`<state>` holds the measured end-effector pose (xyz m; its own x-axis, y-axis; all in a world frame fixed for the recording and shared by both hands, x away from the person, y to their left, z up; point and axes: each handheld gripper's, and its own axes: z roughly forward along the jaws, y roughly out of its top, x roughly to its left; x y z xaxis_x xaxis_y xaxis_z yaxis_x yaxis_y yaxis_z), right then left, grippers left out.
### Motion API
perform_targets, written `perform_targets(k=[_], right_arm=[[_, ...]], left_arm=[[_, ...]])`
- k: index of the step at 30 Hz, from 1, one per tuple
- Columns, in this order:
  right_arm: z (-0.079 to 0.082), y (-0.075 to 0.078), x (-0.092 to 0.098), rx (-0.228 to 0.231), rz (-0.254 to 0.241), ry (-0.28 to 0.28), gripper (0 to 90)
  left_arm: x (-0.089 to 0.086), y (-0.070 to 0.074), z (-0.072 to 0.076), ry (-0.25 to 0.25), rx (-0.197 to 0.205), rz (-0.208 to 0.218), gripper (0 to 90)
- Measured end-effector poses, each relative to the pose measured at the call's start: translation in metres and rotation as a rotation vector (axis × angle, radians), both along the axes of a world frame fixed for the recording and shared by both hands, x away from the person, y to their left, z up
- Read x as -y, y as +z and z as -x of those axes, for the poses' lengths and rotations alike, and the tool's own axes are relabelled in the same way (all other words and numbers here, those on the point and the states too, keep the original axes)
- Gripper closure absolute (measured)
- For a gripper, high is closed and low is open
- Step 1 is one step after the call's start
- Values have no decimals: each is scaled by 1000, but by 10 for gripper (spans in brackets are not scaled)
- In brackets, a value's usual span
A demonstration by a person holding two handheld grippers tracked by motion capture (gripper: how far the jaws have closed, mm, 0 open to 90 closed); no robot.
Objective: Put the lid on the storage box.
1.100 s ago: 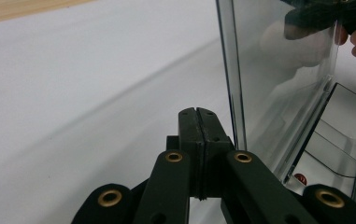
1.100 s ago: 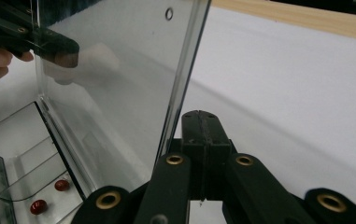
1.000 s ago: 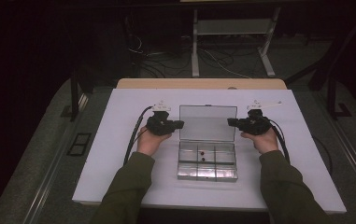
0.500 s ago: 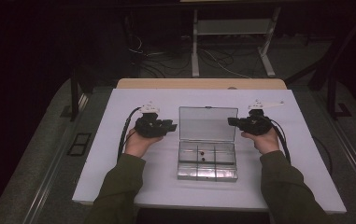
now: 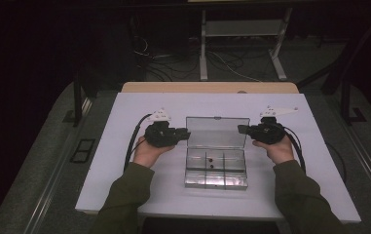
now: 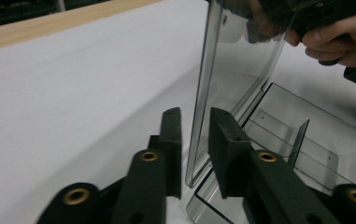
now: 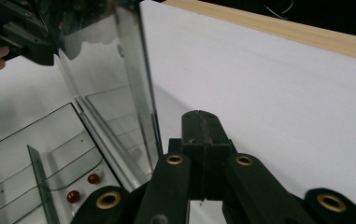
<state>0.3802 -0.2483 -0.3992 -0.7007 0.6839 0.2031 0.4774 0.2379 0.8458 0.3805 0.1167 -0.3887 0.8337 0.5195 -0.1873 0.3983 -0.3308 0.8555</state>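
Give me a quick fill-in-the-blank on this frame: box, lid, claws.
1. The lid of the clear plastic box stands ____.
2. The jaws of the right claw are ____, beside the lid's edge.
3. The left claw has the lid's edge ____ its jaws, with gaps showing.
4. The small beads in the box are ____ in colour.

Missing words: open (upright); shut; between; red

The person wears olive-green long sleeves (image 5: pixel 124 195). Each hand carries a black gripper: the left gripper (image 5: pixel 185 135) and right gripper (image 5: pixel 242 129) each bear a pale grey 3-cornered plate (image 5: pixel 160 115) and trail a black cable (image 5: pixel 133 141). Brass-coloured rivets (image 6: pixel 149 156) stud the 2 black jaws.
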Motion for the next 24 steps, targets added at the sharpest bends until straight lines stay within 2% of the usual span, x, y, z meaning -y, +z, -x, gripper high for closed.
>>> perform_targets(k=[4, 9, 16, 21, 24], right_arm=[[3, 1, 0, 6, 12, 6, 891], [8, 2, 3, 16, 32, 10, 891], [20, 4, 15, 16, 61, 20, 891], [36, 2, 27, -5, 74, 16, 891], [47, 2, 28, -14, 79, 34, 891]], left_arm=[[-1, 2, 4, 9, 6, 15, 816], [-3, 2, 10, 35, 17, 22, 851], [-2, 3, 21, 48, 38, 9, 849], [-2, 4, 29, 46, 45, -2, 845], [-2, 4, 33, 43, 45, -6, 841]])
